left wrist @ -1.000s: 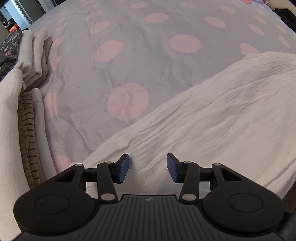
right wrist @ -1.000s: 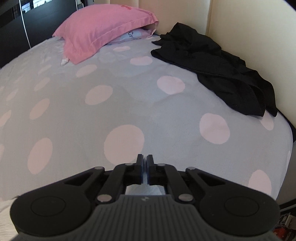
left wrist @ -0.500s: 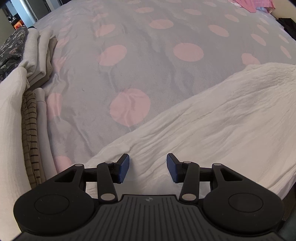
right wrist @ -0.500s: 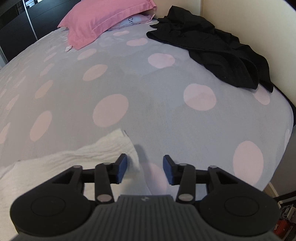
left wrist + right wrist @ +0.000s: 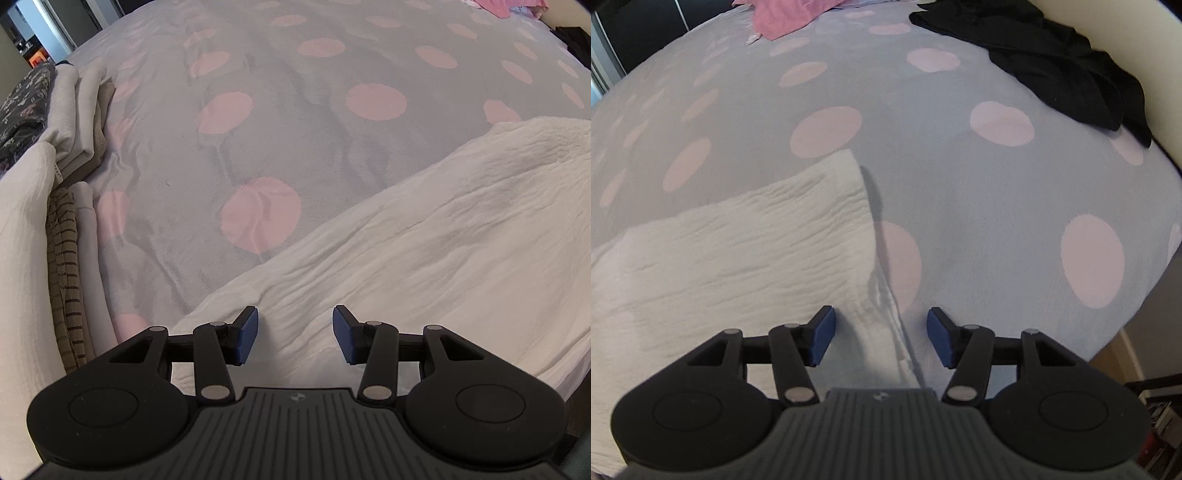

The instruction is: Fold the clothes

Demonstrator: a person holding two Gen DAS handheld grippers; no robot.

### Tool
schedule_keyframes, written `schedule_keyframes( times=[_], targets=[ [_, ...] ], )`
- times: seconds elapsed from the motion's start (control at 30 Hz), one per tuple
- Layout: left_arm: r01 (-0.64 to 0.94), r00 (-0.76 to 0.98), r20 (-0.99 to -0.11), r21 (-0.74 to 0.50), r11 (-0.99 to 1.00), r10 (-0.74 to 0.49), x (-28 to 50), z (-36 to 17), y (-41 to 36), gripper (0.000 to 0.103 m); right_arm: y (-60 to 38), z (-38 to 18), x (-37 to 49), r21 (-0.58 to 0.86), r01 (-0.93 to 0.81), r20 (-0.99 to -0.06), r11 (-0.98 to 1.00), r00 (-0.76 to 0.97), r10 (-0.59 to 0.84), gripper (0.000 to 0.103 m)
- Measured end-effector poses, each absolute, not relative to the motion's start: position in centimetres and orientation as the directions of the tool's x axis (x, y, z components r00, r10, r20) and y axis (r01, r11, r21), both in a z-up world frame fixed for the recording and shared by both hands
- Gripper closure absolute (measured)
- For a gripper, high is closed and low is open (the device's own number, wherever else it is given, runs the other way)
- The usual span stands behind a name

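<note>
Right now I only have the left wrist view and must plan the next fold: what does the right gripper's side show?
Observer: The right gripper is open, its jaws straddling the white garment's right edge.
Operator: Is that end lying flat?
Observer: Mostly; the far corner lies on the dotted bedspread, and a lower layer peeks out along the edge near the fingers.
Operator: Anything else nearby?
Observer: A crumpled black garment lies farther back by the wall, well apart from the white one.
</note>
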State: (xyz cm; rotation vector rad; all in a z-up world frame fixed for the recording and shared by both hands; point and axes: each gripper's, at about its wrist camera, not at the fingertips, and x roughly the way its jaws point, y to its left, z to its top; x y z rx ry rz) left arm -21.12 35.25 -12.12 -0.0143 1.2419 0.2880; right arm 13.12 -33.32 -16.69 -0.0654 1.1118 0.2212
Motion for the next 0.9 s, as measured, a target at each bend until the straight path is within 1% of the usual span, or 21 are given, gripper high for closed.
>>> schedule_keyframes(
  times=[0.03, 0.07, 0.13, 0.23, 0.4, 0.5, 0.8, 0.9],
  targets=[
    [-0.224, 0.294, -0.933, 0.146, 0.964, 0.209, -21.1, -12.1, 35.2, 0.060, -32.9, -16.8, 12.9, 0.042, -0.216, -0.894, 0.976, 0.427, 0.133, 0.057],
    [-0.224, 0.296, -0.932, 0.146, 0.964, 0.210, -21.1, -12.0, 35.1, 0.060, -32.5, -16.8, 12.8, 0.036, -0.229, -0.895, 0.973, 0.425, 0.133, 0.063],
    [-0.225, 0.305, -0.929, 0.146, 0.963, 0.212, -21.1, -11.8, 35.0, 0.060, -31.7, -16.6, 12.7, 0.037, -0.256, -0.902, 0.966, 0.407, 0.143, 0.091],
    [-0.231, 0.326, -0.920, 0.144, 0.962, 0.216, -21.2, -11.1, 34.9, 0.060, -30.2, -16.2, 12.4, 0.016, -0.275, -0.912, 0.961, 0.389, 0.126, 0.092],
    [-0.240, 0.361, -0.906, 0.140, 0.961, 0.222, -21.4, -9.9, 34.7, 0.060, -29.0, -13.0, 11.8, 0.104, -0.252, -0.899, 0.962, 0.391, 0.199, 0.092],
    [-0.243, 0.383, -0.897, 0.135, 0.961, 0.222, -21.6, -9.2, 34.5, 0.060, -27.2, -9.7, 11.2, 0.152, -0.268, -0.881, 0.951, 0.399, 0.253, 0.093],
    [-0.245, 0.473, -0.855, 0.103, 0.964, 0.212, -22.8, -6.1, 33.9, 0.060, -17.5, 0.7, 5.9, 0.284, -0.414, -0.794, 0.865, 0.405, 0.455, 0.092],
    [-0.260, 0.495, -0.842, 0.091, 0.961, 0.214, -23.6, -5.3, 34.1, 0.056, -13.4, 3.7, 3.7, 0.331, -0.453, -0.759, 0.828, 0.394, 0.519, 0.092]
  ],
)
